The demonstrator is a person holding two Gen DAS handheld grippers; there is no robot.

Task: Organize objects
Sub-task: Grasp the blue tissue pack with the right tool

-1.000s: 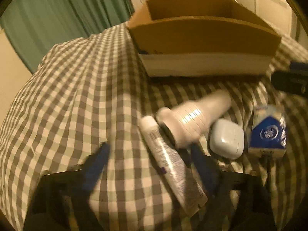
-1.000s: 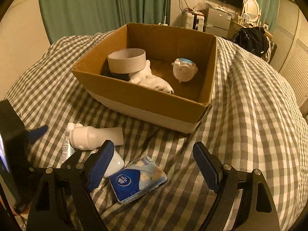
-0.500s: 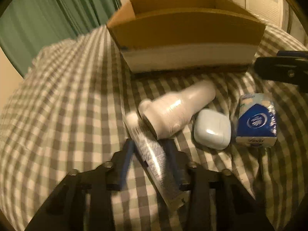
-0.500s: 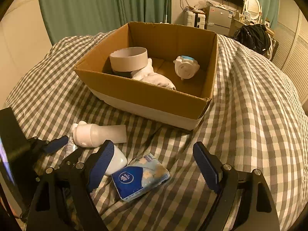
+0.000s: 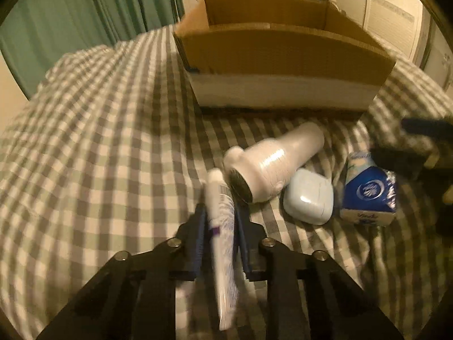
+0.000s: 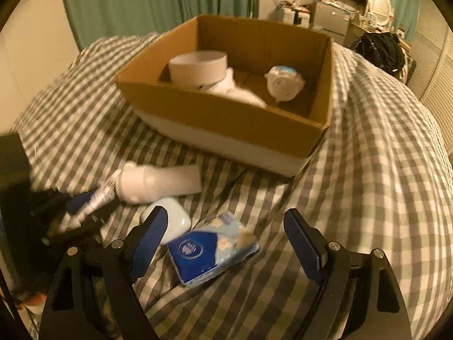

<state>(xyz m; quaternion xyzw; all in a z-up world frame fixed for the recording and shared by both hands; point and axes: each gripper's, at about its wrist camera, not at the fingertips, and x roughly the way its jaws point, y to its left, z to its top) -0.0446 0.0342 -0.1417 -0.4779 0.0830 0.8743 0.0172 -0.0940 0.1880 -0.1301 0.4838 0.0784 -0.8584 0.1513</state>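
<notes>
So the left gripper (image 5: 218, 228) has its jaws pinching a slim white tube (image 5: 221, 226), some cream or toothpaste type thing, gripped partway along its length with the cap end poking out forward and the flat crimped end trailing back toward the camera. In the left wrist view I can't tell if it's fully off the checked bedspread (image 5: 99, 141) or just starting to lift, everything's a bit smeared.

The right gripper (image 6: 223, 243) has its jaws spread wide, holding nothing, hovering over the blue tissue pack (image 6: 212, 252).

Left on the bed: a white bottle (image 5: 276, 167) lying on its side just beside the tube's cap end, a pale blue earbud-style case (image 5: 308, 197) touching or nearly touching the bottle, and the tissue pack next to that. The cardboard box (image 6: 226, 113) sits behind them and already has a cardboard ring (image 6: 198, 66), some white fabric and a little round white gadget (image 6: 284, 83) in it.

What could go wrong, imo:
- The tube is soft and long, so it could droop or swivel in the jaws and slip out on the way to the box.
- The cap end is right by the bottle, and that bottle is round, so a nudge could roll it.
- The box's near wall is tall; carry the tube low and the dangling end clips the rim.
- Both grippers are close together, so they might bump.
</notes>
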